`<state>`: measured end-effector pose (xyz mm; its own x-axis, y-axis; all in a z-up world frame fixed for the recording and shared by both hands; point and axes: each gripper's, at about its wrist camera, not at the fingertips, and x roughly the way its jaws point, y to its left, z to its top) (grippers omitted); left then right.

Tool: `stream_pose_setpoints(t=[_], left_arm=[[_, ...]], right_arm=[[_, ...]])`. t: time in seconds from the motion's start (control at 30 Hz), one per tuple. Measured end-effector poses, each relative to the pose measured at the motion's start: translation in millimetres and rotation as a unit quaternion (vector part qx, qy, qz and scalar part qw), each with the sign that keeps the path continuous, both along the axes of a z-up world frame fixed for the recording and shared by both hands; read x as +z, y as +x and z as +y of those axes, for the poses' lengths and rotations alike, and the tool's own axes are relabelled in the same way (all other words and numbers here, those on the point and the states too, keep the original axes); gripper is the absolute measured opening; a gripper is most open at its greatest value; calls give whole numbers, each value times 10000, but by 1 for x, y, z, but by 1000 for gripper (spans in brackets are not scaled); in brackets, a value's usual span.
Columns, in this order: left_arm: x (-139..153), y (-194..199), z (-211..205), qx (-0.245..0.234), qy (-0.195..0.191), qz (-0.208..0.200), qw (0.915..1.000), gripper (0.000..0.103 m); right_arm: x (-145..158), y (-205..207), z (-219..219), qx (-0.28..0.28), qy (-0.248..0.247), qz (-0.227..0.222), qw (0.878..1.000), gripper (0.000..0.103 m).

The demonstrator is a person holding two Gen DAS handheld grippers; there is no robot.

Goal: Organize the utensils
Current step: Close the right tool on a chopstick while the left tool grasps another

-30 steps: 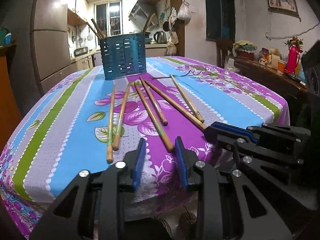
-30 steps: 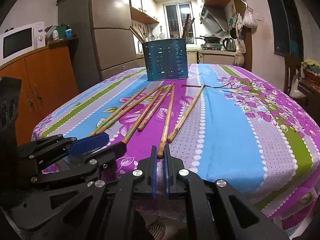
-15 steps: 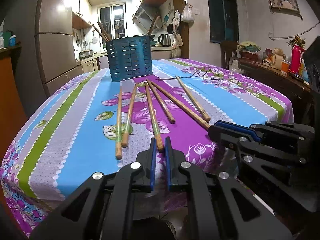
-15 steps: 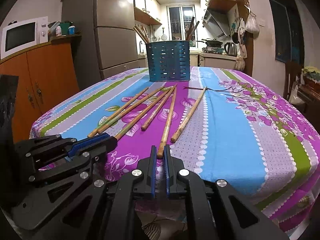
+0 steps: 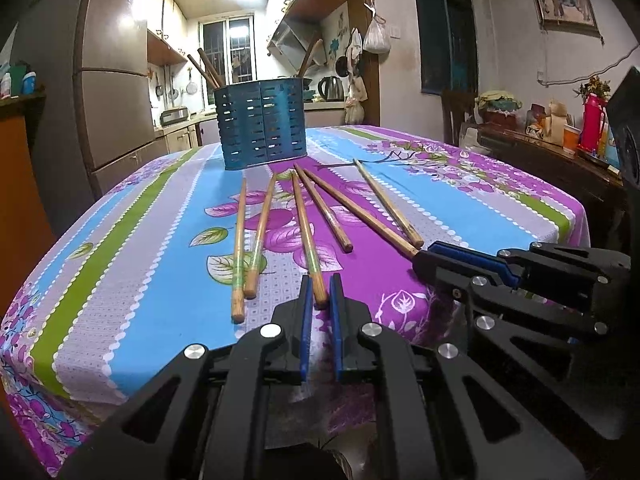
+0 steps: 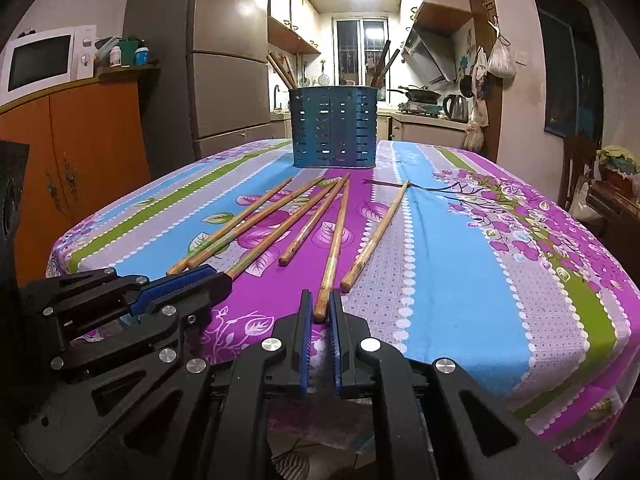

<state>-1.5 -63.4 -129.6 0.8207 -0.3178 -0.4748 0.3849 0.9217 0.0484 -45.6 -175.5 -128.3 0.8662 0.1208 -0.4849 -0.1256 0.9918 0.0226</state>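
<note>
my left gripper [image 5: 319,300] is clamped on the near end of one chopstick [image 5: 305,232] at lower centre of its view. my right gripper [image 6: 320,312] pinches the near end of another chopstick [image 6: 334,248], lower centre too. four more sticks lie fanned on the flowered tablecloth [image 6: 460,280]. the blue slotted holder [image 6: 334,132] stands upper centre, a few sticks inside.

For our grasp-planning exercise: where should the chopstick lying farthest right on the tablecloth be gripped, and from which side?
Grip the rightmost chopstick at its thick near end, approaching from the near edge of the tablecloth, jaws across the shaft. It lies flat and tapers away, with the thick end pointing toward that edge.
</note>
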Motion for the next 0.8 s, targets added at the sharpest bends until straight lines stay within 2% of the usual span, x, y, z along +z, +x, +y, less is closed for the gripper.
stream_pose_setpoints(t=[0.17, 0.5, 0.8], left_arm=[[-3, -2, 3, -67, -118, -105, 9999, 7], [6, -5, 11, -132, -280, -5, 9995, 6], [45, -25, 23, -179, -305, -417, 9985, 6]], right_arm=[[0, -1, 1, -62, -8, -13, 10000, 9], [5, -9, 1, -77, 57, -16, 10000, 8], [47, -36, 4, -2, -317, -661, 9973, 8]])
